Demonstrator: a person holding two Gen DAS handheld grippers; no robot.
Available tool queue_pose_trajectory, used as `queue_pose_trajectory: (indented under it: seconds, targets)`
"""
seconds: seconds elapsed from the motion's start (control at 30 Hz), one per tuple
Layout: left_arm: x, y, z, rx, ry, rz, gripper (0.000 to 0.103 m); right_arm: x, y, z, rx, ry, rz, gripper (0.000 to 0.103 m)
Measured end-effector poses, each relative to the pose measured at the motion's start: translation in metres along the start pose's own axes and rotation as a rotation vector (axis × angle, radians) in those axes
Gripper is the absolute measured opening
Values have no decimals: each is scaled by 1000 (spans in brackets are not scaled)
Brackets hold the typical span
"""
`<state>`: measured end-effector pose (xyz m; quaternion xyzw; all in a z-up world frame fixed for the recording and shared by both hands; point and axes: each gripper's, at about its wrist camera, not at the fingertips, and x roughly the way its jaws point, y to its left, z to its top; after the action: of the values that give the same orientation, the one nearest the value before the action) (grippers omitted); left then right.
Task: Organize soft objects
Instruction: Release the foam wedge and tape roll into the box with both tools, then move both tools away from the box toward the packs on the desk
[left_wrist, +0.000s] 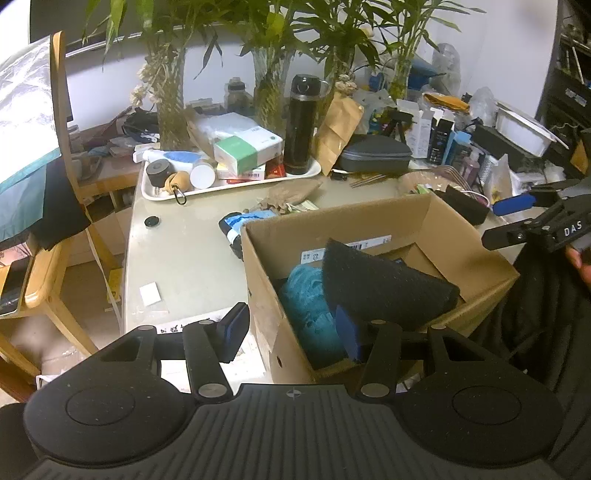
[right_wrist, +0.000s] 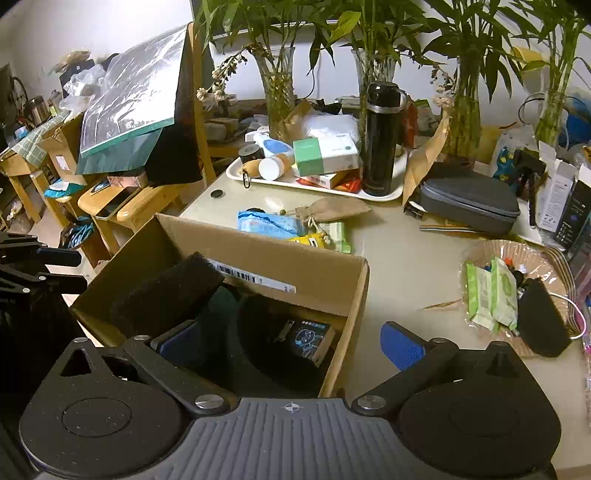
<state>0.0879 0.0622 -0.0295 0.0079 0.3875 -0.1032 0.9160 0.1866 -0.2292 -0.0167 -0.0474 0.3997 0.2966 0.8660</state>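
Soft objects, a black foam piece (left_wrist: 384, 280) and teal fluffy cloth (left_wrist: 310, 306), already sit inside the cardboard box (left_wrist: 369, 218); a blue cloth (right_wrist: 267, 223) waits behind it. Both hand-held grippers, left (left_wrist: 291, 332) and right (right_wrist: 291, 345), hover open, empty.

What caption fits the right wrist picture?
Open right gripper straddling a cardboard box wall, black foam inside, on a cluttered desk.

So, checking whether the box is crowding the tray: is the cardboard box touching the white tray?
Apart. The left wrist view shows bare table between the cardboard box and the white tray.
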Motion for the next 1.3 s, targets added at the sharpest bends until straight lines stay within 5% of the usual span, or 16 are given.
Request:
queue_pose_trajectory:
  seconds: [0.87,1.0,1.3]
  targets:
    - [28,19,30,-24,-31,-2,51,26,-11,29,15,-35,-13,103]
    - [32,26,35,-41,-49,17,71,33,-12,35,7,-36,-20,103]
    - [45,36,47,-38,-59,35,72,49,-21,50,18,-39,-19,103]
